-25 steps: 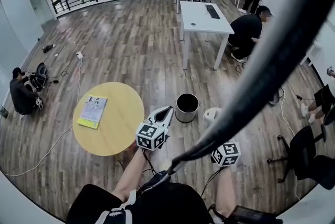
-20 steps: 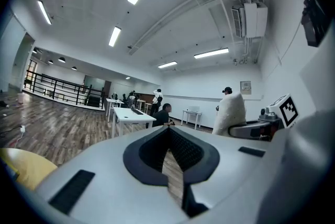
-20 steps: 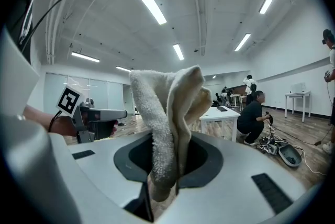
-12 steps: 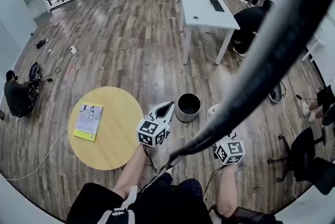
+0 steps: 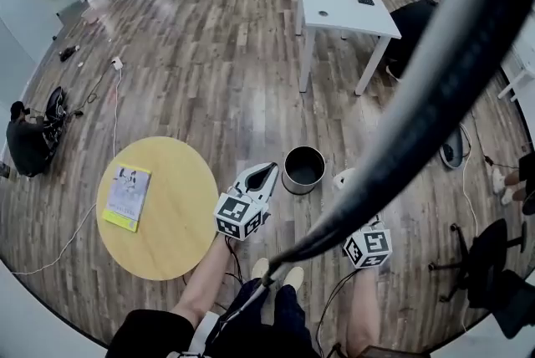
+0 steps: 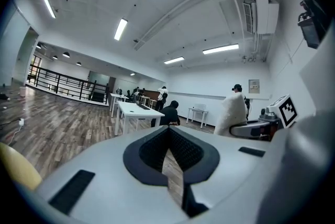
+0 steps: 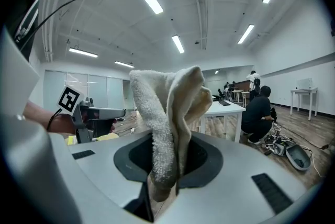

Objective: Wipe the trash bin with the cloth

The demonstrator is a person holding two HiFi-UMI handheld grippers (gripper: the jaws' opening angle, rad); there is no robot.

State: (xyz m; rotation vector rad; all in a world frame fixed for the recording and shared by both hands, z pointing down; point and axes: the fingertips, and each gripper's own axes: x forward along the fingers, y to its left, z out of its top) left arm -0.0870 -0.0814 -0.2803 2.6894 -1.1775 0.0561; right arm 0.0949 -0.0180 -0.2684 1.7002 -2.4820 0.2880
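The trash bin, a round dark-rimmed metal can, stands open on the wood floor just past both grippers in the head view. My left gripper points at its left side from close by, jaws shut with nothing in them. The white terry cloth stands up in a fold from my right gripper, which is shut on it. In the head view the cloth shows to the right of the bin, apart from it. A thick black cable hides most of the right gripper.
A round yellow table with a booklet stands left of my legs. A white desk is farther back, an office chair at the right, a seated person at the far left. Cords lie on the floor.
The head view has tilted further down, so the room slid upward and my shoes came into sight. Both grippers keep nearly the same places beside the bin; the cloth stays gripped.
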